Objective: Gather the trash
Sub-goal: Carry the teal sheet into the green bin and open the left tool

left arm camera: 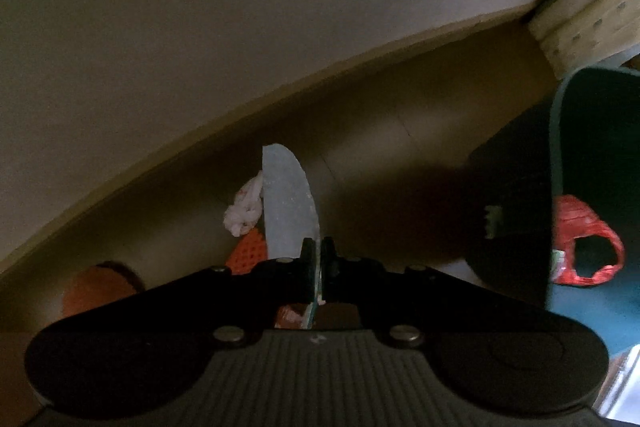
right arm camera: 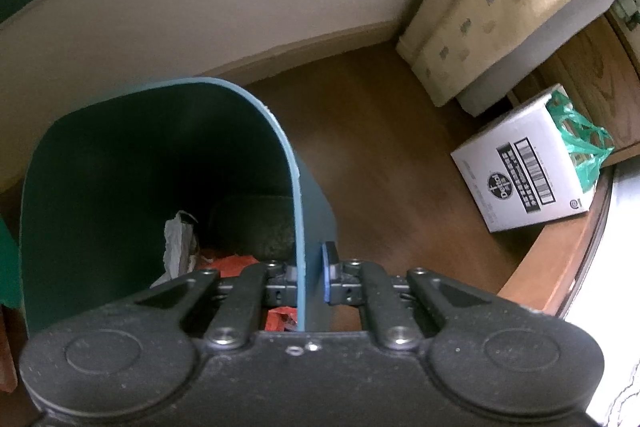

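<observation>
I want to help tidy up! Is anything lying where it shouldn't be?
Yes. A crumpled tissue and an orange net lie on the floor, not in the bin. The left gripper pinches a flat pale scrap just in front of them.

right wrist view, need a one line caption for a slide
Right gripper clamps the rim of a teal trash bin holding crumpled paper and red wrappers, white cardboard box nearby.
</observation>
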{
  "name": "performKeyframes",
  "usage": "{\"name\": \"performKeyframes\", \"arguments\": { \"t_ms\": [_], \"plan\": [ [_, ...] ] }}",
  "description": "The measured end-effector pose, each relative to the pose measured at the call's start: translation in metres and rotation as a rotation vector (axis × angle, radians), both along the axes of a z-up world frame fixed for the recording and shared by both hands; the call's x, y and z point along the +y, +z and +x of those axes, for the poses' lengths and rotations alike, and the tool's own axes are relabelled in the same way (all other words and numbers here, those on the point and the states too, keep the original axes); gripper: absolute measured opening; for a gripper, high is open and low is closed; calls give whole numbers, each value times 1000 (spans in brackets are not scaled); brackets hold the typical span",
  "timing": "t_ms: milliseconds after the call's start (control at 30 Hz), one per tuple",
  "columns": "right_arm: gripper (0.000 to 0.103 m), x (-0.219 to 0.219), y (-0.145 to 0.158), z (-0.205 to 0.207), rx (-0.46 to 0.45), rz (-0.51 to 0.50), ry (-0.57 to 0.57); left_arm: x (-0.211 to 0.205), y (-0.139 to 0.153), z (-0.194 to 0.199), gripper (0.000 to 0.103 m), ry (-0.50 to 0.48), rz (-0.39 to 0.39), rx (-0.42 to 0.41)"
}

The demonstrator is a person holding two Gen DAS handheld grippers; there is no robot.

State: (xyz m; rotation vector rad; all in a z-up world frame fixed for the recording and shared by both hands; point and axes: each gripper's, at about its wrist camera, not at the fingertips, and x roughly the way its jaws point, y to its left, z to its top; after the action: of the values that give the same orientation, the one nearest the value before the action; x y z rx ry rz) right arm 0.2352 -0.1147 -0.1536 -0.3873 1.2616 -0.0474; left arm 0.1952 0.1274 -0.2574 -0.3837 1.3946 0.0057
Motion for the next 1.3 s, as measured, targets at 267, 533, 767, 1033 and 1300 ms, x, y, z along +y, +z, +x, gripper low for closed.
{"name": "performKeyframes", "arguments": {
  "t_ms": [267, 533, 767, 1033, 1300],
  "plan": [
    [8, 34, 14, -17, -28, 33, 34, -8, 127, -34, 2, -9, -105, -121],
    [8, 71, 21, -47, -7, 31, 126, -60, 199, -33, 2, -85, -183, -221],
    [7, 89, 24, -65, 30, 40, 156, -87, 150, -29, 2, -88, -198, -160],
    [8, 89, 18, -64, 57, 55, 167, -103, 123, -25, 2, -93, -200, -137],
    [8, 79, 5, -54, 65, 35, 147, -95, 111, -22, 14, -128, -183, -141]
  ]
}}
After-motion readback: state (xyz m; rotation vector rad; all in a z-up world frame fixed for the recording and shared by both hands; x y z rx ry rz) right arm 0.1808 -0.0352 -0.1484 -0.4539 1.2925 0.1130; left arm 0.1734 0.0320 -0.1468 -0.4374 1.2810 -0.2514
